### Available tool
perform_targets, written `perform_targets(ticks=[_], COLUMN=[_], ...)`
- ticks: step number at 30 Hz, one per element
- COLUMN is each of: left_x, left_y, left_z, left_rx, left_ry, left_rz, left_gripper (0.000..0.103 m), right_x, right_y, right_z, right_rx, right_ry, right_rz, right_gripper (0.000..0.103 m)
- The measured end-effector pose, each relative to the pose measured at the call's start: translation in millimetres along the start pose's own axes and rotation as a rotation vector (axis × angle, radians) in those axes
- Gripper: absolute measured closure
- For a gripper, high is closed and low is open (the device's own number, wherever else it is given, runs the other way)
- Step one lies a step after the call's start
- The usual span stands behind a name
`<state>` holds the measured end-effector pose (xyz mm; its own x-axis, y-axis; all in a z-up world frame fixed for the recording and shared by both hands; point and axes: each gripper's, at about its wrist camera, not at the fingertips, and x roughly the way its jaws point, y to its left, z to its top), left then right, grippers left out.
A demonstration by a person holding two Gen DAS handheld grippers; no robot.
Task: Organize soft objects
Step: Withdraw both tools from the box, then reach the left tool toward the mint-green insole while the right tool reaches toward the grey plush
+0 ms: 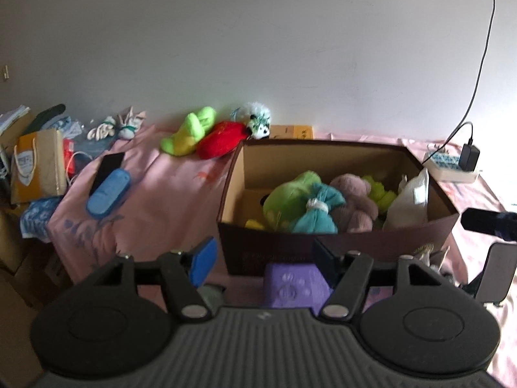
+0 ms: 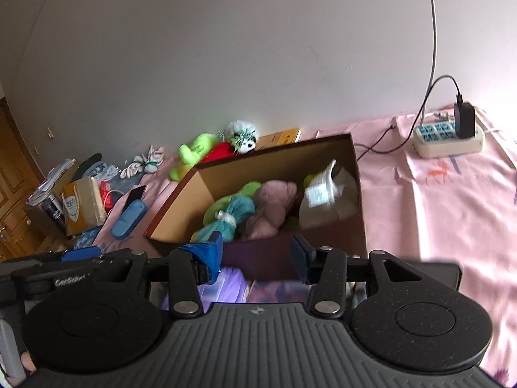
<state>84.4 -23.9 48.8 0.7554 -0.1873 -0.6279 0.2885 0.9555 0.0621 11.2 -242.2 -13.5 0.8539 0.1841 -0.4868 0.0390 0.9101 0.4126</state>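
An open cardboard box (image 1: pixel 323 158) stands on the pink bed sheet (image 1: pixel 168 200), holding a green plush (image 1: pixel 287 194), a teal tied bundle (image 1: pixel 318 213), a pink plush (image 1: pixel 355 200) and a white bag (image 1: pixel 410 200). Behind it lie a lime plush (image 1: pixel 190 131), a red plush (image 1: pixel 223 139) and a white fluffy toy (image 1: pixel 258 119). My left gripper (image 1: pixel 263 262) is open just before the box's near wall, above a purple paw-print block (image 1: pixel 290 286); its left pad stands clear of the block. My right gripper (image 2: pixel 255 257) is open at the box (image 2: pixel 258 168) front, with nothing between its fingers.
A blue padded case (image 1: pixel 108 192) and a black phone (image 1: pixel 110 165) lie left of the box, with white sock bundles (image 1: pixel 113 127) further back. Bags and papers (image 1: pixel 35 165) crowd the left edge. A power strip with a charger (image 2: pixel 449 135) sits at the right.
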Motion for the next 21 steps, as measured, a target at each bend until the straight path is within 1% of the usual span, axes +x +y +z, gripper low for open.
perform_targets(ticks=[6,9,14,18,21], left_x=[-4,-6,-6,-5,-5], left_y=[-3,-2,-1,-3,-4], left_z=[-20,-29,-41,-49,-52], left_rx=[-0.007,-0.011,-0.013,0.015,0.020], left_ry=[0.055,0.078,0.118,0.128,0.138], left_rz=[0.036,0.059,0.077,0.110,0.112], left_gripper=[0.033,0.032,0.031,0.031,0.030], right_x=[-4,-7,-11,-11,-12], right_y=[3,4,5,1,2], right_z=[-25,-34,-46,-52,-56], right_rx=[0.032,0.062,0.095,0.137,0.129], right_ry=[0.018,0.022,0.032,0.051,0.061], right_rz=[-0.005,0.010,0.011,0.016,0.015], right_gripper=[0.072,0.072,0.072,0.072,0.072])
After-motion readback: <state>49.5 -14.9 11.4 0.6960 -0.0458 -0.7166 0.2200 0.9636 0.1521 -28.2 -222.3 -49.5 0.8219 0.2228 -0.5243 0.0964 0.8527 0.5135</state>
